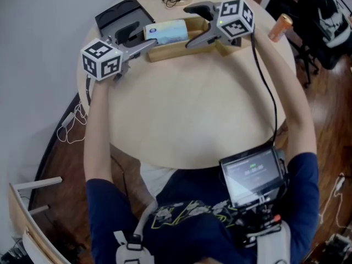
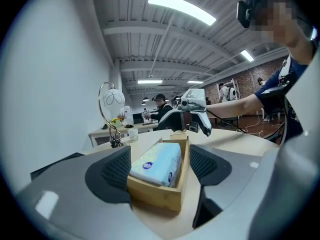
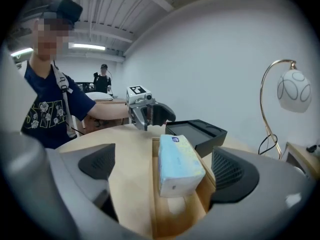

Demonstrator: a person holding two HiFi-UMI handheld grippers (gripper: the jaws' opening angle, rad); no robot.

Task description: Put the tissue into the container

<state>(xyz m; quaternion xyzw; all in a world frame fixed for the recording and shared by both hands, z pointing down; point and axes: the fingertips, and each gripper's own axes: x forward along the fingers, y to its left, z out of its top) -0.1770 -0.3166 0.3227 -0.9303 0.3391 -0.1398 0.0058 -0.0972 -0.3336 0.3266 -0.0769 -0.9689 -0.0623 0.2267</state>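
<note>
Navy printed T-shirt (image 1: 181,202), chest screen (image 1: 253,172); grey left gripper (image 1: 146,33) and right gripper (image 1: 188,26), black pads (image 2: 117,169), checkered marker cubes (image 1: 102,59), black cable (image 1: 267,87).

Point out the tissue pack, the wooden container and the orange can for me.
tissue pack (image 1: 166,32): head view, on its top face.
wooden container (image 1: 176,50): head view, on its near side wall.
orange can (image 1: 280,26): head view, on its side.

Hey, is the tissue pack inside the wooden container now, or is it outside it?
Inside. The tissue pack lies between the wooden container walls, its top slightly above the rim.
</note>
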